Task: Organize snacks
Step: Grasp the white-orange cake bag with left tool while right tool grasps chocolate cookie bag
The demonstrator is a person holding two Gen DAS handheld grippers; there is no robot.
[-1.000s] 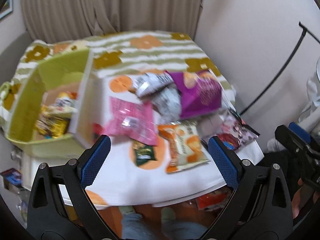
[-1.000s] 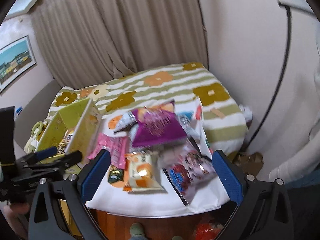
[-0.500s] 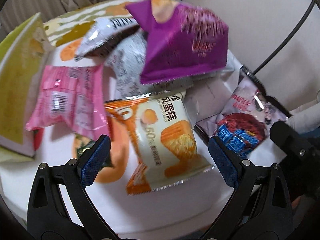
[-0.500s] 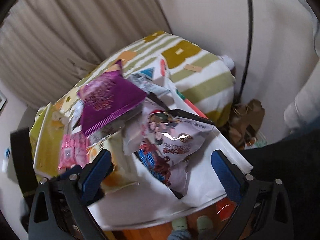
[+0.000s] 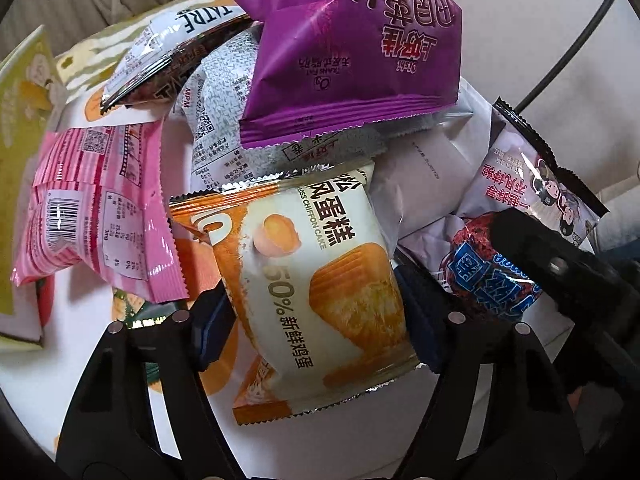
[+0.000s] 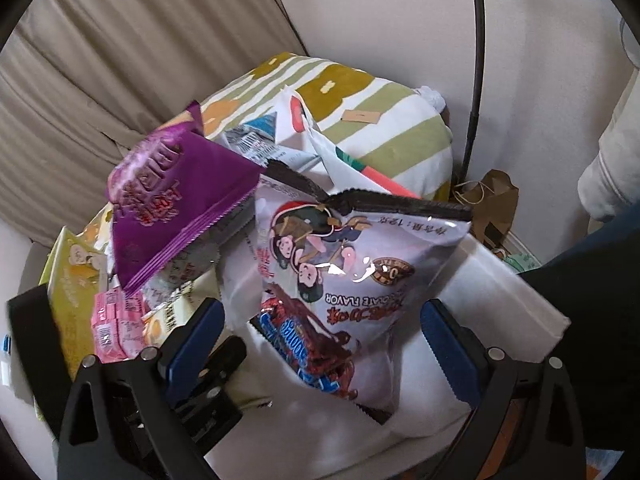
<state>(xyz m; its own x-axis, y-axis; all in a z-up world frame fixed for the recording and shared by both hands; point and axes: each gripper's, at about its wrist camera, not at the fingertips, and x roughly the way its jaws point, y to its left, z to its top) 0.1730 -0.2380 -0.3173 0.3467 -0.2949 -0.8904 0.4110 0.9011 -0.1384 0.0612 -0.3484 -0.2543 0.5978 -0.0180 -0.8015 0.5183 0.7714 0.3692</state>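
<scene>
A pile of snack packets lies on a white table [image 5: 80,360]. My left gripper [image 5: 320,320] is shut on the sides of an orange and white chiffon cake packet [image 5: 320,292]. Behind it lie a pink packet [image 5: 100,208], a grey packet [image 5: 224,136] and a purple bag [image 5: 360,60]. My right gripper [image 6: 320,336] is open, with its fingers on either side of a pale chocolate snack bag [image 6: 340,280], not touching it. That bag also shows in the left wrist view [image 5: 520,216].
A green box [image 6: 76,280] stands at the left of the table. A striped flowered cushion [image 6: 380,120] lies behind the pile. A brown paper bag [image 6: 492,204] and a black cable [image 6: 476,60] are by the wall at the right.
Both grippers have moved in close to the pile. My left gripper has closed onto the chiffon cake packet. My right gripper has come down around the chocolate snack bag.
</scene>
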